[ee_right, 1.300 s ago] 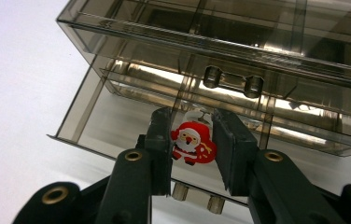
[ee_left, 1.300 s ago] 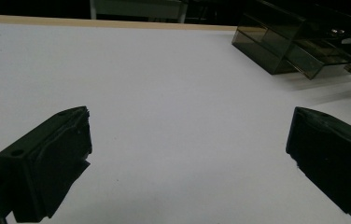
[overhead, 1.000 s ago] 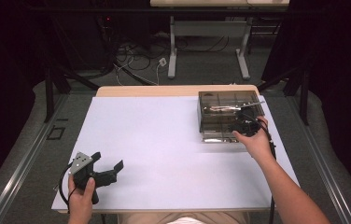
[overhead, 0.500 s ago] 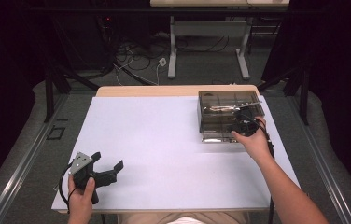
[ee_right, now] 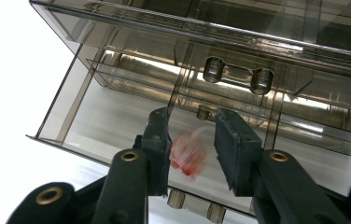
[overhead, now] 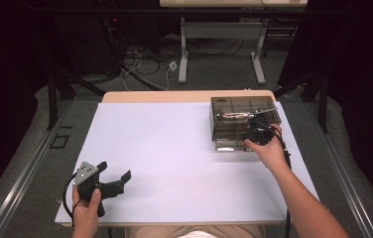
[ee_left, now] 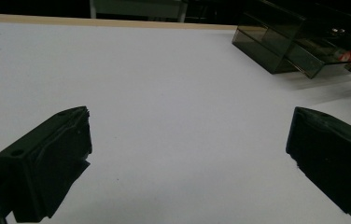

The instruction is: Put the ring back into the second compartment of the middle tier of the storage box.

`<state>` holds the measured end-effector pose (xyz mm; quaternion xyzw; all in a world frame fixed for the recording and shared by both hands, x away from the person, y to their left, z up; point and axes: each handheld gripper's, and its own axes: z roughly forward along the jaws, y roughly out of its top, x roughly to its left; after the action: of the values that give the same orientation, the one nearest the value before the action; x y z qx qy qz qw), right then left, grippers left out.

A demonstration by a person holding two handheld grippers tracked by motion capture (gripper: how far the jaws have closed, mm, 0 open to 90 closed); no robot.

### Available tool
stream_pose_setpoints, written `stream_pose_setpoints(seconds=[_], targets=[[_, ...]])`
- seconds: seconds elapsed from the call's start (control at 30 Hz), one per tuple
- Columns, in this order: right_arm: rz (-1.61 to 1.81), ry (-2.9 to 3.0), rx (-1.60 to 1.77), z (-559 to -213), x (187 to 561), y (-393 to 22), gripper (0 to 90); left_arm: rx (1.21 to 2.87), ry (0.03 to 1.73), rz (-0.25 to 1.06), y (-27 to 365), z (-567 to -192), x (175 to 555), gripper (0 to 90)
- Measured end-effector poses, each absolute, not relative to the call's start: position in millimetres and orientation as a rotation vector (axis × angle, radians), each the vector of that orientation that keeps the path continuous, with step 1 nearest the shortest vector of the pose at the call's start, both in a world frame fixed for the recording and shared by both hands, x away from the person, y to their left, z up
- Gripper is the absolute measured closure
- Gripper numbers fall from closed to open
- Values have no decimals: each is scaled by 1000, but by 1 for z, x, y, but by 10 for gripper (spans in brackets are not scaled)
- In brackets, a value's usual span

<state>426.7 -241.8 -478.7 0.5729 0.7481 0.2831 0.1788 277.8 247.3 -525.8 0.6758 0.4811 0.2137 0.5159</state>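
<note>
Right gripper (ee_right: 192, 140) is in the smoky box (overhead: 224, 106) at the table's far right, jaws just eased apart around a blurry red bit (ee_right: 188, 154). Left gripper (overhead: 111, 179) sits wide open near the front left corner.

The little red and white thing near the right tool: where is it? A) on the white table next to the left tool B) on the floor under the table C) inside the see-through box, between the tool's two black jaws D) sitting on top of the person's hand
C. In the right gripper view the red and white thing lies in the see-through box, between the jaws of the right tool, which have just been opening.
</note>
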Motion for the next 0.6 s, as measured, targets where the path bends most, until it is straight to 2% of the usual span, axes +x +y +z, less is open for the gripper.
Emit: stream_pose_setpoints(seconds=[0.6], targets=[[850,2112,1661,-480,426,-247,520,1623,1162,500,246,-527,280,2]])
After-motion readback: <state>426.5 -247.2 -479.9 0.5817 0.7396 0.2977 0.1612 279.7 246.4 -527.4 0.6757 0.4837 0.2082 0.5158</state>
